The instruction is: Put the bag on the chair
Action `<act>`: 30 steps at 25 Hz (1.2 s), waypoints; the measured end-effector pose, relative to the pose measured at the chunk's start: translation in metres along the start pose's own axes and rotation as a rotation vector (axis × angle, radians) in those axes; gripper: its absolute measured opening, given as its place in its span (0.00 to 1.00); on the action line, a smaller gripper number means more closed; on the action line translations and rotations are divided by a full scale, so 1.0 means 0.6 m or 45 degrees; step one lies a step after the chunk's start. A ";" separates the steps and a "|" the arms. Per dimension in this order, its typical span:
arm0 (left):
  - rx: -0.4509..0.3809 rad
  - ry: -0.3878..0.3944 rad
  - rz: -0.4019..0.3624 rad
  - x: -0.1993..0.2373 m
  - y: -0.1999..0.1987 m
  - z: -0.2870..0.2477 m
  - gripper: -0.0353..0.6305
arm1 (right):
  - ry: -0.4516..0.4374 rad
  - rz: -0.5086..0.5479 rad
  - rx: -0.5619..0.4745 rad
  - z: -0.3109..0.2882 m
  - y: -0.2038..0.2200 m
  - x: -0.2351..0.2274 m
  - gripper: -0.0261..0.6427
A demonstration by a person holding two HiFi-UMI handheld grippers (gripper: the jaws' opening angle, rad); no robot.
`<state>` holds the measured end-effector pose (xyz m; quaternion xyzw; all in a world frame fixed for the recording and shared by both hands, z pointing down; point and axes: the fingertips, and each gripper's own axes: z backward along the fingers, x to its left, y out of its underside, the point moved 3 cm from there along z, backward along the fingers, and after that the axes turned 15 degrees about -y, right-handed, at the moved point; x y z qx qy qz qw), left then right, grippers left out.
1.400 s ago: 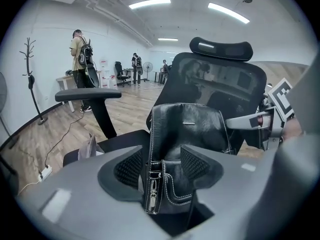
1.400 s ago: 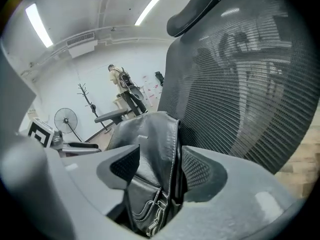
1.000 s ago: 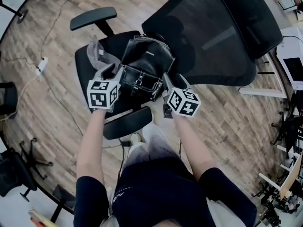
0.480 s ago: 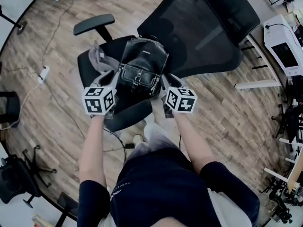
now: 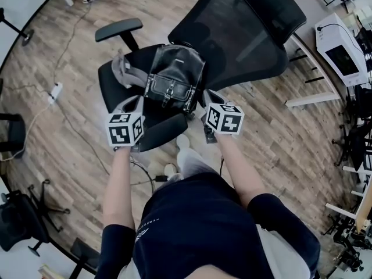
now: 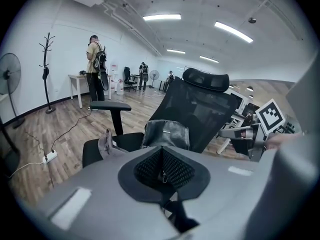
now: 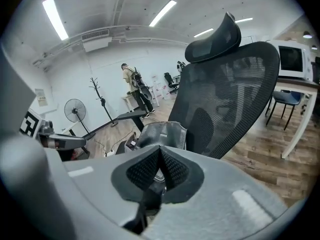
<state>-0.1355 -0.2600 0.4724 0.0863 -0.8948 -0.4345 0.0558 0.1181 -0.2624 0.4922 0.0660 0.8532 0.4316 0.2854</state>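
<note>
the left gripper (image 6: 161,156) is clenched, pads pressed together with nothing between them. the right gripper (image 7: 160,159) is likewise closed tight and empty. both hang just in front of the chair (image 5: 244,34), clear of the black bag (image 5: 174,77). the bag stands on the seat against the mesh backrest, with a grey cloth (image 5: 123,70) beside it.

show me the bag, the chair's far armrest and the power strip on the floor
bag (image 5: 175,70), head view, middle of its black leather front.
far armrest (image 5: 119,29), head view, middle of the dark pad.
power strip (image 5: 54,90), head view, middle of its white body on the wooden floor.
</note>
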 end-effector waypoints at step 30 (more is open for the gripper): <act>-0.009 -0.037 0.055 0.025 0.038 0.072 0.08 | 0.025 0.101 0.016 0.020 -0.002 0.035 0.04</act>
